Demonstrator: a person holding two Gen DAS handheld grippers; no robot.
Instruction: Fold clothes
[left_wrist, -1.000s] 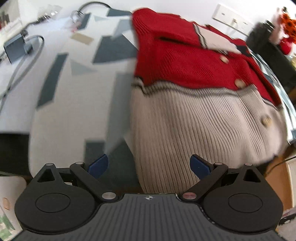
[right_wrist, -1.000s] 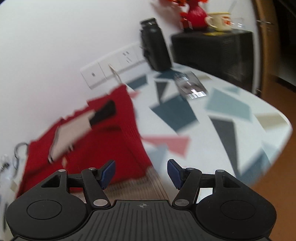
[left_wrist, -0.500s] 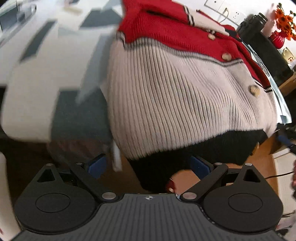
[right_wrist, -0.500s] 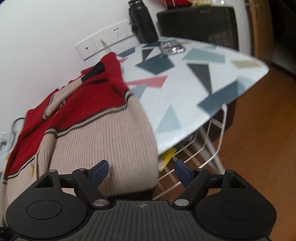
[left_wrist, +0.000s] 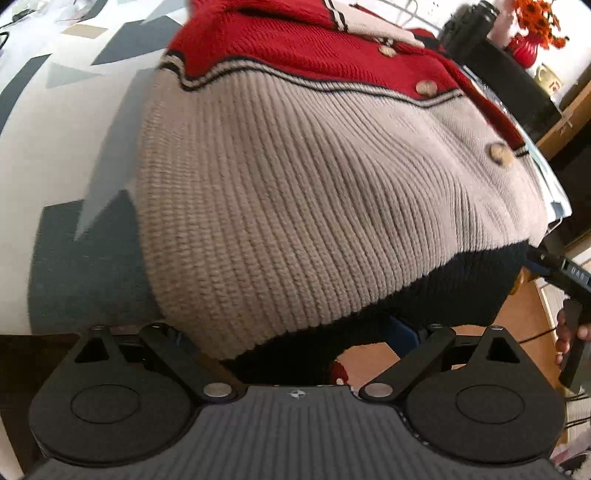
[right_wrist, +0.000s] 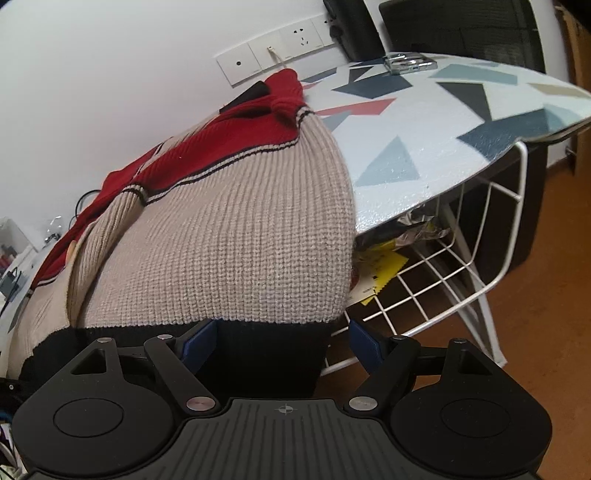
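Cardigan (right_wrist: 236, 236) drapes off the patterned surface's (right_wrist: 424, 125) near edge; both hand-held grippers, left (left_wrist: 295, 332) and right (right_wrist: 284, 343), gape wide around its black hem, the right's jaws just opened.

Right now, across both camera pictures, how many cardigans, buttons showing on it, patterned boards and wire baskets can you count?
cardigan: 1
buttons, counted in the left wrist view: 3
patterned board: 1
wire basket under the board: 1
Total: 6
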